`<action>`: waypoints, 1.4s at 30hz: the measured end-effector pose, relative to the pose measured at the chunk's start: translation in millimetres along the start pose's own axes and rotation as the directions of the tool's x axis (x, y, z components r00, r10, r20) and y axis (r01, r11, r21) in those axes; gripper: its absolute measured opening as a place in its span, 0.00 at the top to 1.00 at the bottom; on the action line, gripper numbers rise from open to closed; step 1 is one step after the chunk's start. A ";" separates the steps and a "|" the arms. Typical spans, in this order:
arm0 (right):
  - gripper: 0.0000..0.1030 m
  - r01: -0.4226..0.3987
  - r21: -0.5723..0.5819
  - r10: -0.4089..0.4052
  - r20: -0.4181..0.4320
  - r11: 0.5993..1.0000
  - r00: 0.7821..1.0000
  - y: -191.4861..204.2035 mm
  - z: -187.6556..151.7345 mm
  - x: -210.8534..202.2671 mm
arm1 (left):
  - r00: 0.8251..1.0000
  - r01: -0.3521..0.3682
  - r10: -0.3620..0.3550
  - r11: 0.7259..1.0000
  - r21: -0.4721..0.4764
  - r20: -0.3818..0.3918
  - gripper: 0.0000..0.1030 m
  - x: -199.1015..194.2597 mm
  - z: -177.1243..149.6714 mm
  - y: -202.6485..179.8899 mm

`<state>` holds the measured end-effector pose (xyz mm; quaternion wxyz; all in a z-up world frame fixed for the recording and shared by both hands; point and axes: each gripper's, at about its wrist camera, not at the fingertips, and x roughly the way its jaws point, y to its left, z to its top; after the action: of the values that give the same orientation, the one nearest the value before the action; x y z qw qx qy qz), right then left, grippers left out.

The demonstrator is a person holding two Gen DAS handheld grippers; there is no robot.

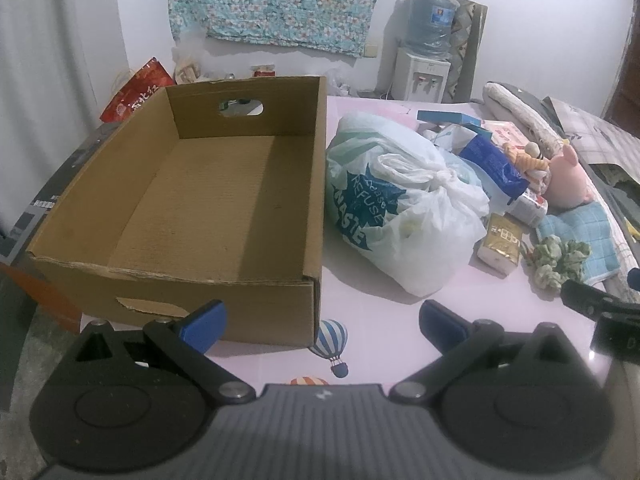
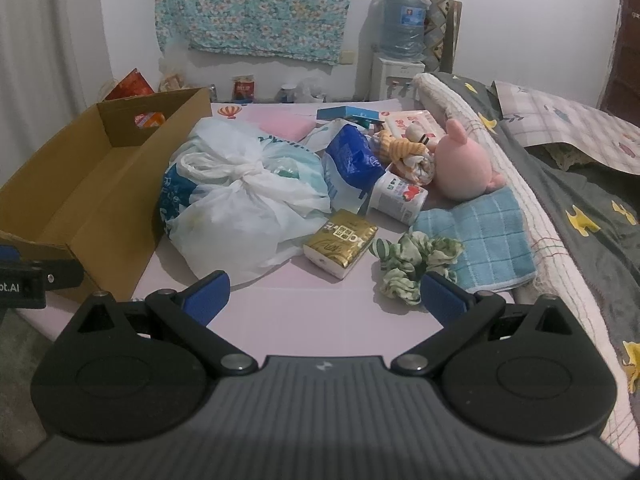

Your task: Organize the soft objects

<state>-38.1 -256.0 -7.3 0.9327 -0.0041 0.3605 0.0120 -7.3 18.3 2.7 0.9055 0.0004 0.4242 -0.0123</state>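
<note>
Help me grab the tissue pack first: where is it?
In the right wrist view the gold tissue pack lies mid-table, between the tied plastic bag on its left and the green scrunchie on its right.

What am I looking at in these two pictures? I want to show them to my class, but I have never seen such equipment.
There is no robot: a person holds a pair of hand-held tongs in each hand, with a wide-angle camera on each looking forward along its two blue-padded fingers. One picture comes from the left tongs, the other from the right tongs. Both are open and hold nothing.

On the pink surface stands an empty cardboard box. Beside it lie a knotted plastic bag, a gold tissue pack, a green scrunchie, a blue towel, a pink plush toy and other small packs. The job is sorting the soft things; none is in the box yet.
</note>
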 end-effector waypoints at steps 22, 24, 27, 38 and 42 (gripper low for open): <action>0.01 0.001 -0.013 -0.001 -0.009 1.000 1.000 2.4 1.8 3.9 | 1.000 -0.004 0.004 1.000 -0.001 0.004 0.00 -0.8 2.0 0.3; 0.01 0.000 -0.012 0.000 -0.009 1.000 1.000 2.2 1.7 3.9 | 1.000 -0.004 0.004 1.000 -0.001 0.003 0.00 -0.8 2.0 0.4; 0.01 0.001 -0.013 -0.001 -0.007 1.000 1.000 2.7 1.8 4.2 | 1.000 -0.005 0.005 1.000 -0.001 0.003 0.00 -1.1 3.0 1.1; 0.01 0.001 -0.015 -0.001 -0.008 1.000 1.000 4.0 2.9 5.3 | 1.000 -0.006 0.006 1.000 0.000 0.003 0.00 -0.3 3.8 1.7; 0.01 0.002 -0.015 -0.003 -0.009 1.000 1.000 5.7 3.4 5.5 | 1.000 -0.006 0.006 1.000 0.000 0.003 0.00 -0.3 4.1 1.9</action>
<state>-31.9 -250.1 -8.4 0.9310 -0.0115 0.3646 0.0135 -4.3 20.1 5.5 0.9062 0.0018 0.4228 -0.0096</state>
